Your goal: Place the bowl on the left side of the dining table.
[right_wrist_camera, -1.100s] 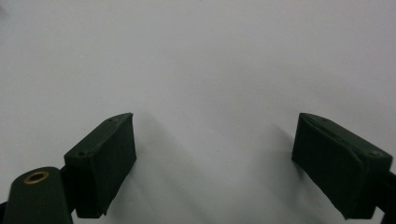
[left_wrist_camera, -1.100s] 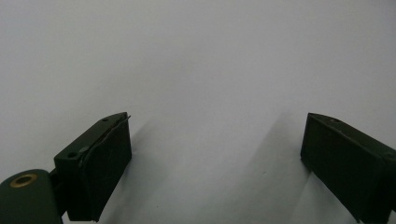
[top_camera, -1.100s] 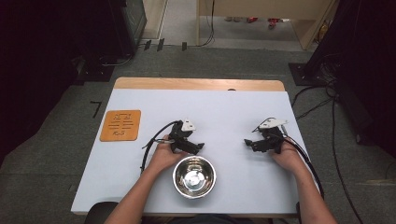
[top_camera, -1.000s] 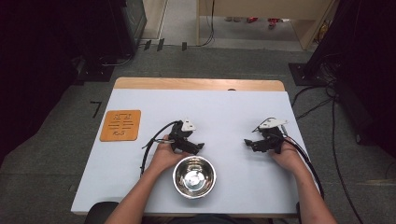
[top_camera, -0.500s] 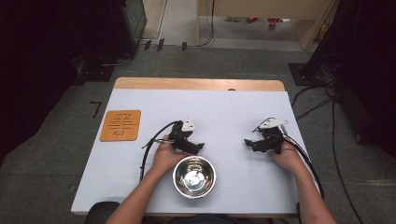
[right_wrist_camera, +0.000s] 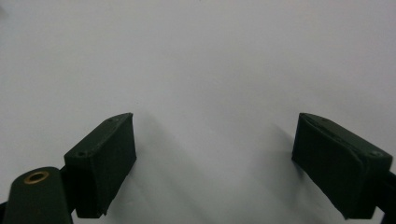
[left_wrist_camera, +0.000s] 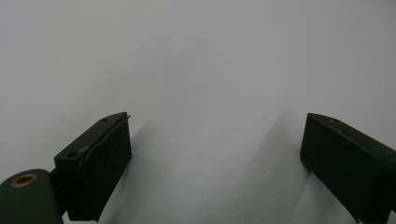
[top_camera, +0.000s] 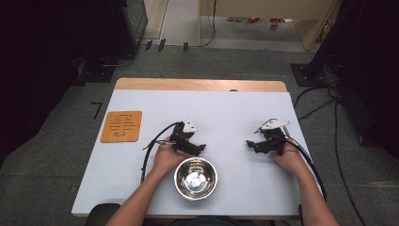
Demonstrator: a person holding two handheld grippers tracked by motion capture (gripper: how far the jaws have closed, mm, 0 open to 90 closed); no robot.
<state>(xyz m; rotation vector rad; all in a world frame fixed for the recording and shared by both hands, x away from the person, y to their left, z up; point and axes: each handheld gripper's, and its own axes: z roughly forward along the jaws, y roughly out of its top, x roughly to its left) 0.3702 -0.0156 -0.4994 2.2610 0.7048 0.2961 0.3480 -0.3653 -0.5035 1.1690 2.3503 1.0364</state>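
Note:
A shiny steel bowl (top_camera: 195, 178) stands near the front edge of the white table (top_camera: 226, 108), empty. My left gripper (top_camera: 198, 149) rests on the table just behind the bowl, held by the left hand; its jaws stand wide apart over bare white surface (left_wrist_camera: 212, 168). My right gripper (top_camera: 250, 144) lies on the table at the right, jaws pointing left, also wide apart with nothing between them (right_wrist_camera: 215, 168).
An orange square mat (top_camera: 121, 126) with cut slots lies at the table's left. A wooden strip (top_camera: 197, 84) runs along the far edge. Black cables (top_camera: 153, 146) trail from both grippers. Dark equipment and cables stand on the floor around the table.

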